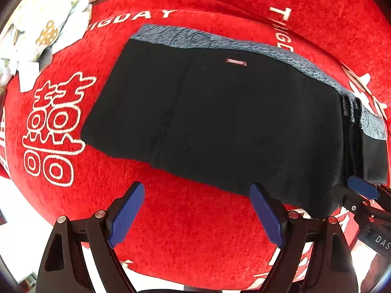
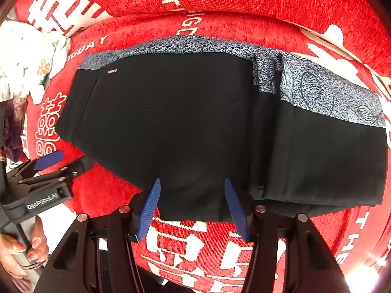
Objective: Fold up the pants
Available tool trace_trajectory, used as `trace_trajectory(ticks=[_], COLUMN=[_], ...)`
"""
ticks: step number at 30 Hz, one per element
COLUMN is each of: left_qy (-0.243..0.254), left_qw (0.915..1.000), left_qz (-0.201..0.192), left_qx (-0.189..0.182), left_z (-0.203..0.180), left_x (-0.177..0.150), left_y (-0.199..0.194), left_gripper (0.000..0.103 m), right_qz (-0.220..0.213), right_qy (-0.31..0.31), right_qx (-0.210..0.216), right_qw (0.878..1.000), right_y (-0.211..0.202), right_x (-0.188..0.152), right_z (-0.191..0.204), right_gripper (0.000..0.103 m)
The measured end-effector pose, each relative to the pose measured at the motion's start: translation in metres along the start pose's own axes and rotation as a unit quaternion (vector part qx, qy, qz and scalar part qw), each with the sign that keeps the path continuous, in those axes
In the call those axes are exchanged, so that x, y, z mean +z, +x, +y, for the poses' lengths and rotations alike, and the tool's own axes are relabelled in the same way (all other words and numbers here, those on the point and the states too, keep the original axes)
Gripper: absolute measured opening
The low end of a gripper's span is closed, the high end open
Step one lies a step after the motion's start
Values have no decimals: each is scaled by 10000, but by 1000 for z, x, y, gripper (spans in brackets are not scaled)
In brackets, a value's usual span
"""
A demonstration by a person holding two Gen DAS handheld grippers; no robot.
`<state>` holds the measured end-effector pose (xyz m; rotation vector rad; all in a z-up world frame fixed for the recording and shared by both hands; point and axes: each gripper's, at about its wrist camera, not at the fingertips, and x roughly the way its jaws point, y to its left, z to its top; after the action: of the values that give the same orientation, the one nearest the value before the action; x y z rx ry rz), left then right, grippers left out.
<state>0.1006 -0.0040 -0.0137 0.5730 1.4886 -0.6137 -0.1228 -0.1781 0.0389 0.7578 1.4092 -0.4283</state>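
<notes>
Black pants (image 1: 207, 112) with a blue-grey patterned lining edge (image 1: 244, 42) lie folded flat on a red cloth. They also show in the right wrist view (image 2: 183, 122). My left gripper (image 1: 198, 190) is open and empty, hovering just short of the pants' near edge. My right gripper (image 2: 193, 183) is open, its blue fingertips over the near edge of the pants, holding nothing. The right gripper's finger (image 1: 361, 186) shows at the pants' right corner in the left wrist view. The left gripper (image 2: 56, 163) shows at the left in the right wrist view.
The red cloth (image 1: 171, 219) with white printed characters covers the surface. A crumpled white patterned garment (image 1: 41, 31) lies at the far left, also seen in the right wrist view (image 2: 27, 58). A hand (image 2: 22, 251) holds the left gripper's handle.
</notes>
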Motion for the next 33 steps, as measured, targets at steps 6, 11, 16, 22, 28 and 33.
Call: trace_trajectory(ticks=[6, 11, 16, 22, 28, 33], left_qy=[-118, -246, -423, -1299, -1629, -1707], left_qw=[9998, 9996, 9987, 9820, 9679, 9552], left_qz=[62, 63, 38, -18, 25, -45], left_qx=[-132, -130, -280, -1371, -1916, -2417], left_z=[19, 32, 54, 109, 139, 139], left_x=[-1, 1, 6, 14, 8, 12], left_y=[3, 5, 6, 8, 22, 34], left_gripper=[89, 89, 89, 89, 89, 89], right_qz=[201, 277, 319, 313, 311, 321], right_qy=[56, 21, -36, 26, 28, -20], right_qx=[-107, -208, -337, -343, -348, -380], right_qw=[9997, 9994, 9989, 9989, 9989, 9988], right_y=[14, 24, 33, 38, 41, 47], right_x=[-1, -3, 3, 5, 4, 5], right_z=[5, 10, 24, 31, 33, 39], right_gripper=[72, 77, 80, 82, 85, 88])
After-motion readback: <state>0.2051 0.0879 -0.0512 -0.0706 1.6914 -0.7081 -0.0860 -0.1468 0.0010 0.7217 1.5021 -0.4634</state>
